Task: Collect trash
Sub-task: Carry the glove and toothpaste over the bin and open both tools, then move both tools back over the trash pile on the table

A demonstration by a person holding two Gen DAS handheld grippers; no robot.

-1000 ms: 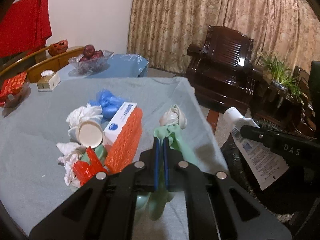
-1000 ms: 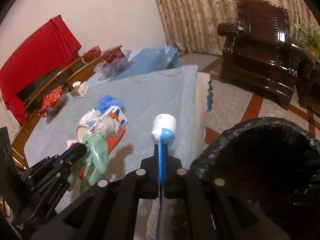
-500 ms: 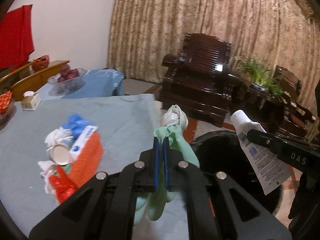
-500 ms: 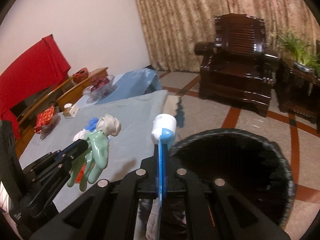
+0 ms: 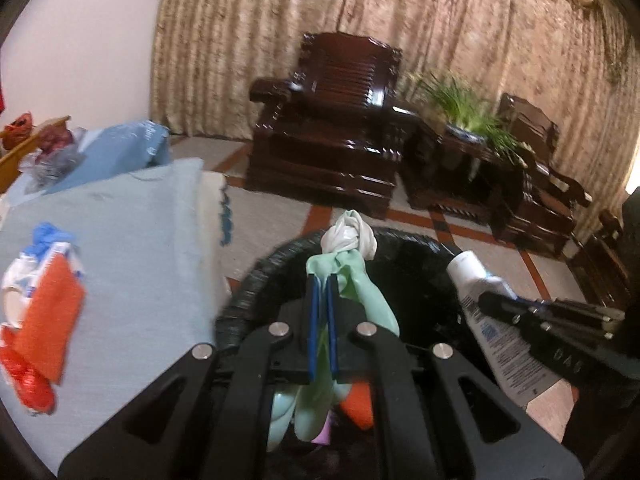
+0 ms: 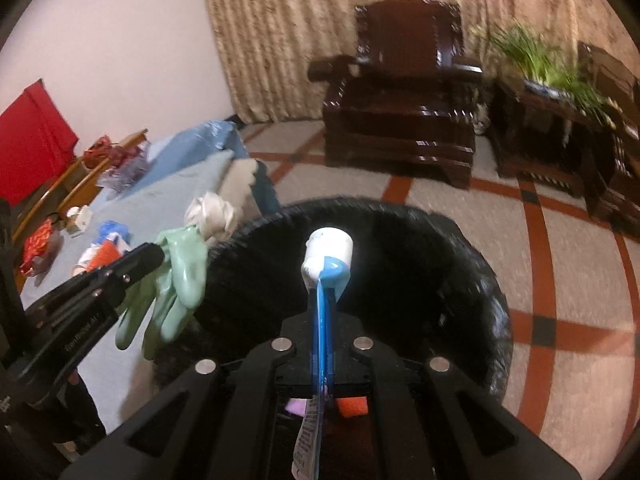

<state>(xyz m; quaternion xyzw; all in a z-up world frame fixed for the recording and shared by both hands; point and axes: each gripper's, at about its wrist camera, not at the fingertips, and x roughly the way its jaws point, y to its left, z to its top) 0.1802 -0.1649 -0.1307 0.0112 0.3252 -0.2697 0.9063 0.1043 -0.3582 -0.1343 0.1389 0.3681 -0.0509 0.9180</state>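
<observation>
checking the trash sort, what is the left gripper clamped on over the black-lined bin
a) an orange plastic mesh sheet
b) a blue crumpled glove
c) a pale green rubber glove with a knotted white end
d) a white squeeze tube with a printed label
c: the left gripper has its blue pads shut on the pale green rubber glove above the black-lined bin; the white squeeze tube sits in the right gripper.

Left wrist view: looks forward and down along its gripper's fingers, close over the black-lined trash bin (image 5: 256, 280).
Right wrist view: same forward-down aim, close over the bin's mouth (image 6: 472, 240).
Shared: bin, dark carved wooden armchair (image 5: 332, 120) (image 6: 404, 88), beige curtain (image 5: 480, 20) (image 6: 288, 20).
</observation>
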